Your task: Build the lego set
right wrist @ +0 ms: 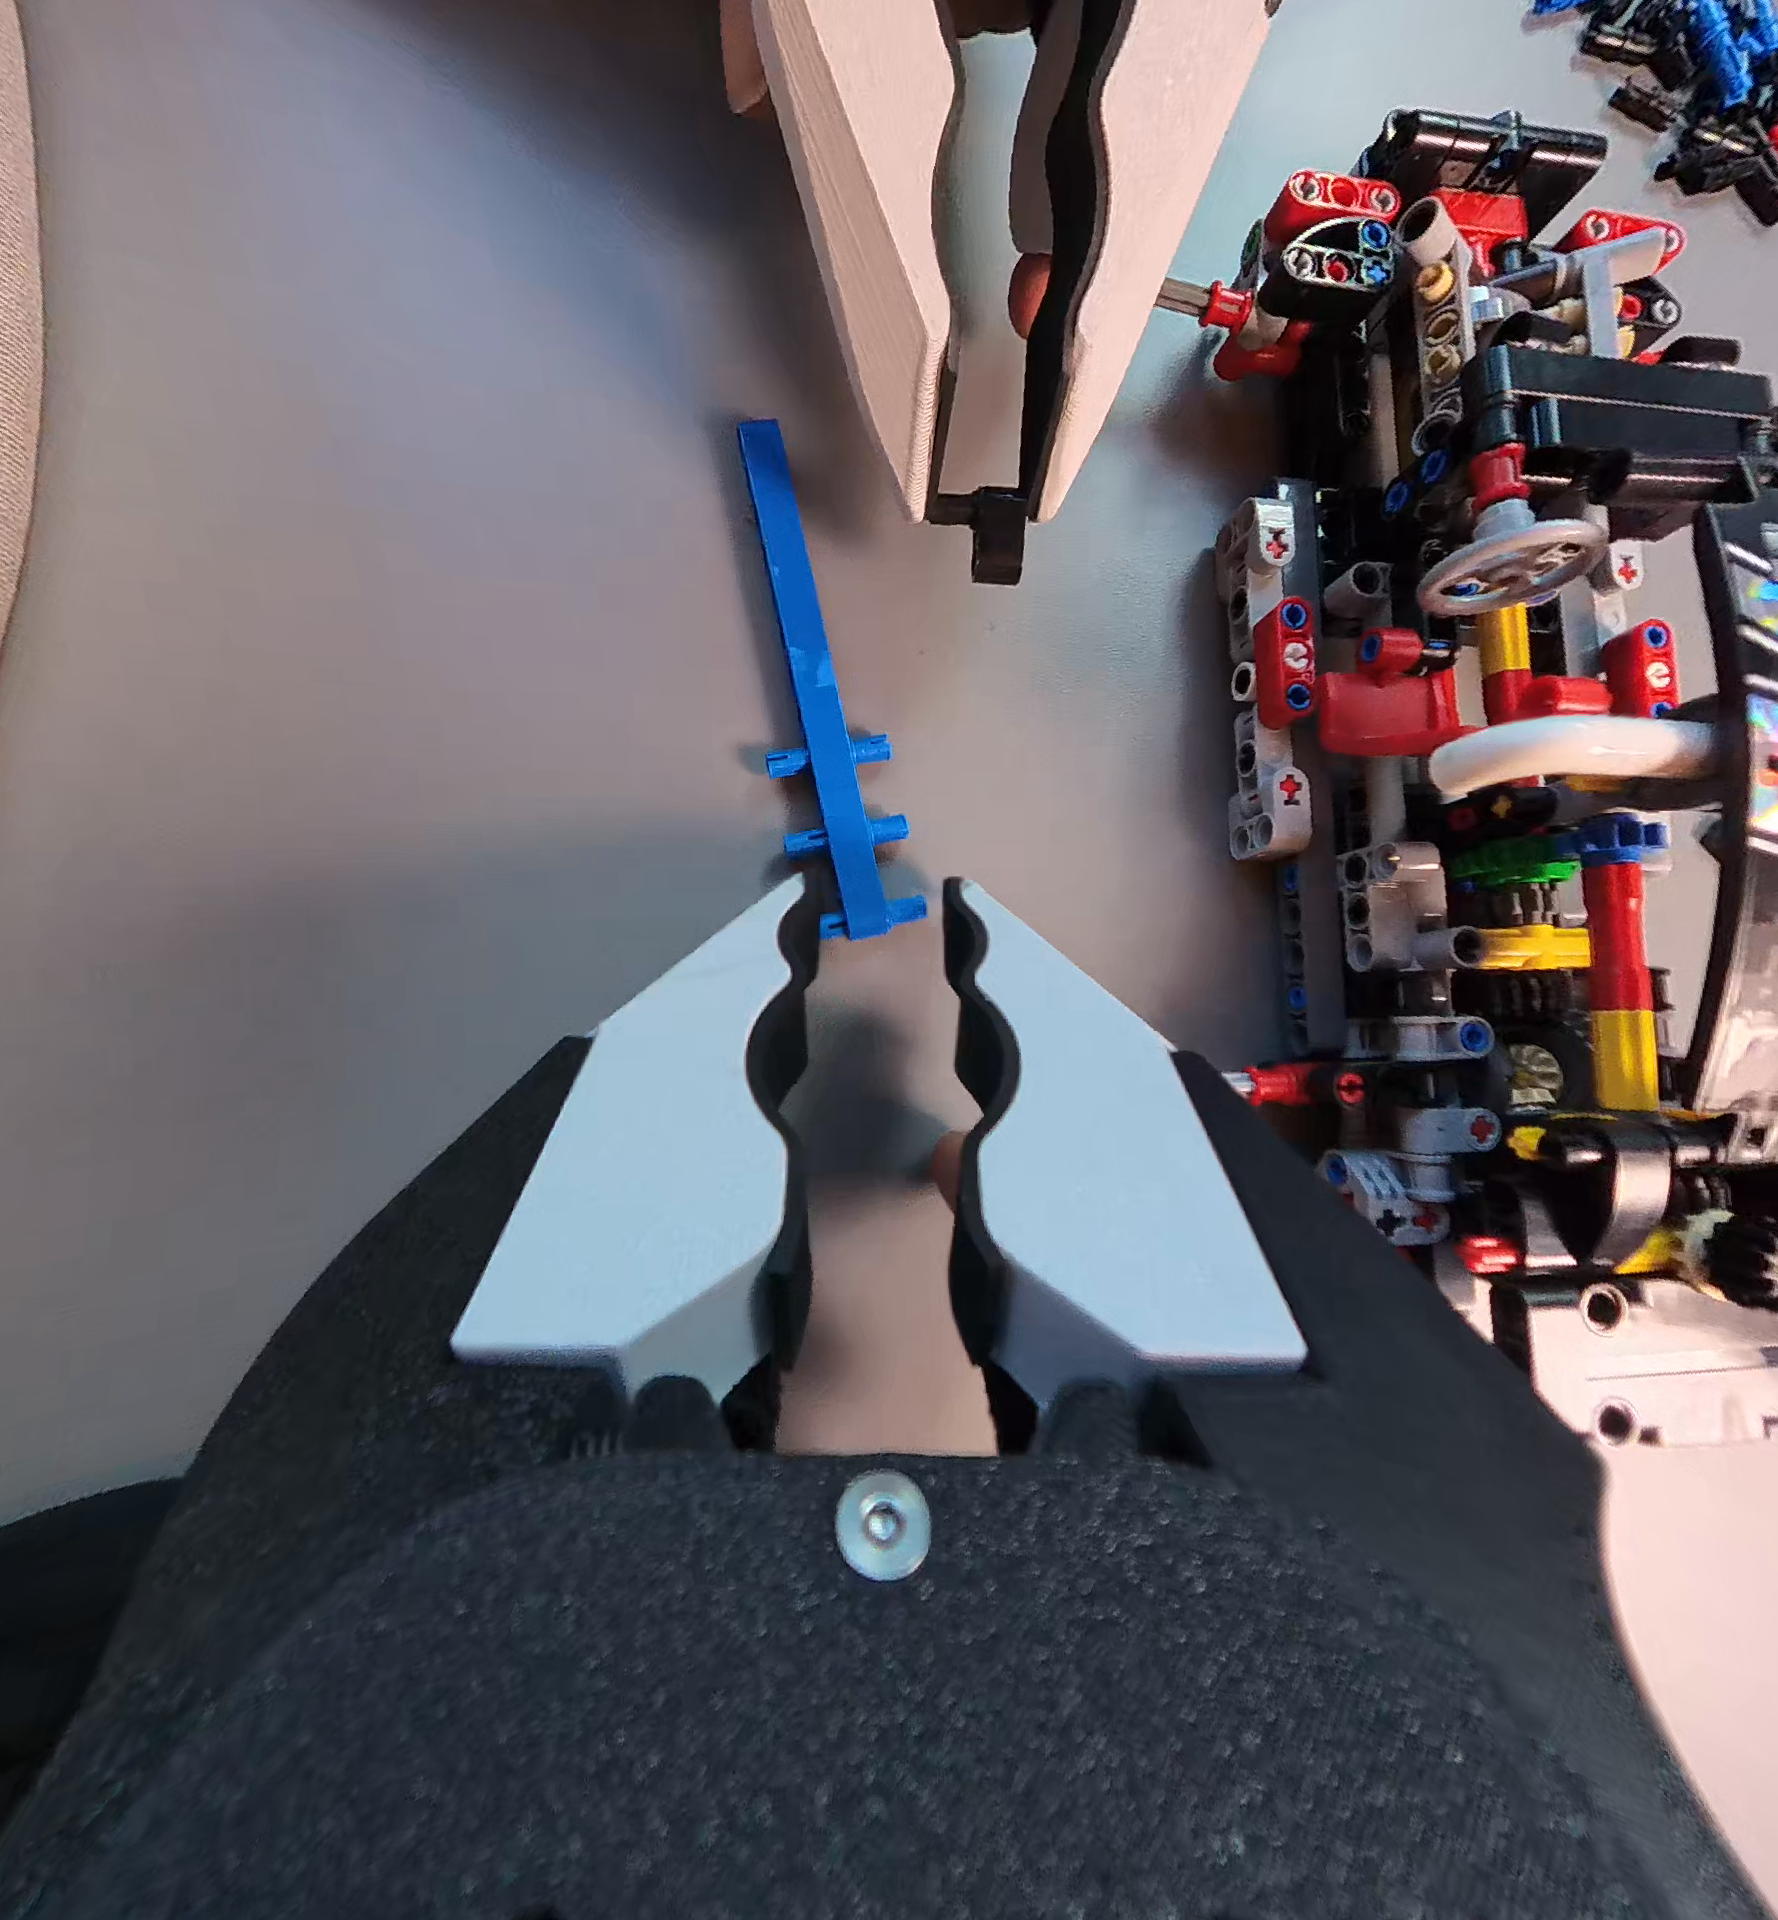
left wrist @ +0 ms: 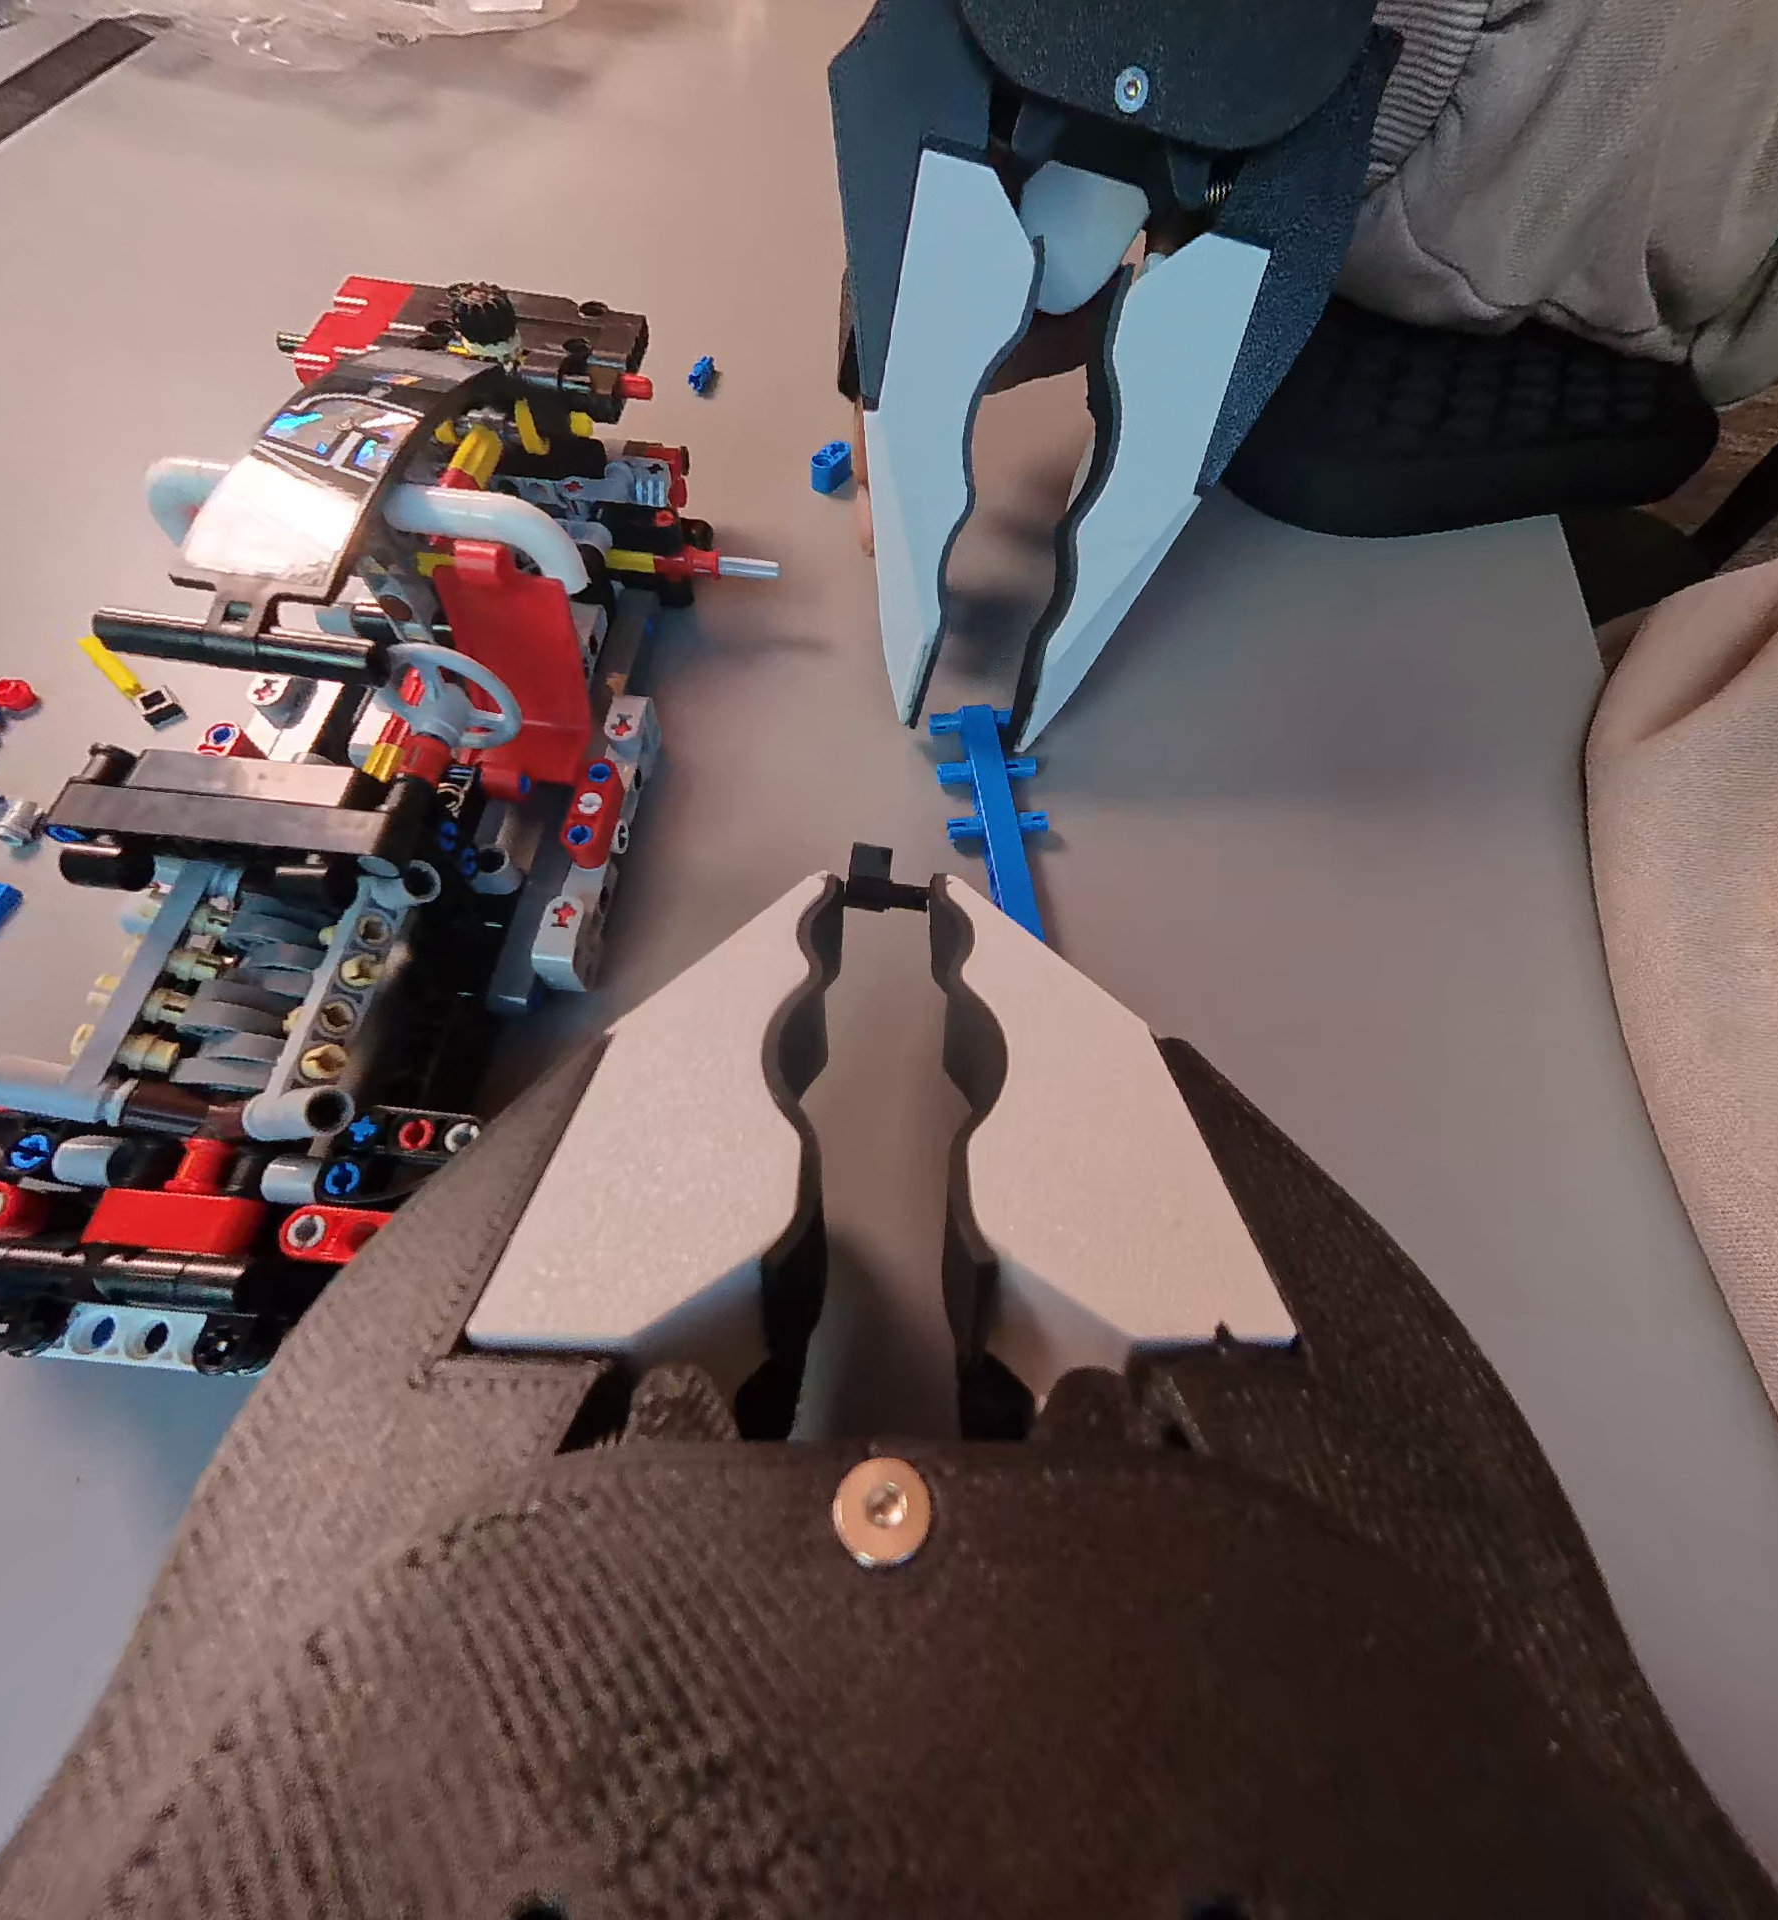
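Left wrist view: left gripper (left wrist: 887,891) pinching a small black pin (left wrist: 872,881) at its tips.
Right gripper (right wrist: 880,906): jaws parted, blue beam (right wrist: 812,686) end sitting between the tips, not squeezed.

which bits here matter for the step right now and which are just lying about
In play:
- blue beam with pins, its near end between the open right gripper fingertips
- small black connector, held by the left gripper
- part-built car

Lying about:
- loose blue piece
- loose pieces pile
- plastic bag
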A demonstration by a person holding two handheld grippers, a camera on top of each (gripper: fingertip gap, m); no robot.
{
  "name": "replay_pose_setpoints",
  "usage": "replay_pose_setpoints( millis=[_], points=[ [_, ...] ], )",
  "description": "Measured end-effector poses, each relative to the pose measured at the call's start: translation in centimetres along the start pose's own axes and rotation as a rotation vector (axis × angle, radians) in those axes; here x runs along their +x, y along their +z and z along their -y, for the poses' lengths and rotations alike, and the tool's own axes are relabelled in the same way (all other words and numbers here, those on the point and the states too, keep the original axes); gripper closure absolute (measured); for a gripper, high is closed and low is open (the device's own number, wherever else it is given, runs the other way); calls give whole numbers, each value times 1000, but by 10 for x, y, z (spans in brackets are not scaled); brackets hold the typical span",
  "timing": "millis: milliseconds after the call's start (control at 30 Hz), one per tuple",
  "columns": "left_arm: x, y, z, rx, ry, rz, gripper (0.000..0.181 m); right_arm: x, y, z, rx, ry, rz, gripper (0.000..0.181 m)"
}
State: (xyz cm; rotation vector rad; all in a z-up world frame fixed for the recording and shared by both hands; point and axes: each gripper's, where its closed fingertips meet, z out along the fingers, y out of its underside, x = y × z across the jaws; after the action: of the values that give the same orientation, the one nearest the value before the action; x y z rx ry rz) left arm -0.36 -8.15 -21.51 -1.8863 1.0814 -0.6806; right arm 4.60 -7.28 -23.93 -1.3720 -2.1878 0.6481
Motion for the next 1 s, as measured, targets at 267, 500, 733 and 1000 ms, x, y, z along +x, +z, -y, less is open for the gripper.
replay_pose_setpoints(
  millis=[267, 500, 733, 1000],
  points=[
    [1, 6, 1, -18, 6, -11, 167, 12, -19, 23, 185, 63, -32, 155],
    [-4, 18, -13, -136, 44, 41, 166, 13, -10, 20, 178, 54, -43, 155],
    [-5, 19, -18, -205, 85, 62, 166, 17, -12, 20, 206, 76, -54, 156],
    [-5, 18, -20, -224, 40, 39, 165, 17, -11, 16, 208, 89, -50, 156]
  ],
)
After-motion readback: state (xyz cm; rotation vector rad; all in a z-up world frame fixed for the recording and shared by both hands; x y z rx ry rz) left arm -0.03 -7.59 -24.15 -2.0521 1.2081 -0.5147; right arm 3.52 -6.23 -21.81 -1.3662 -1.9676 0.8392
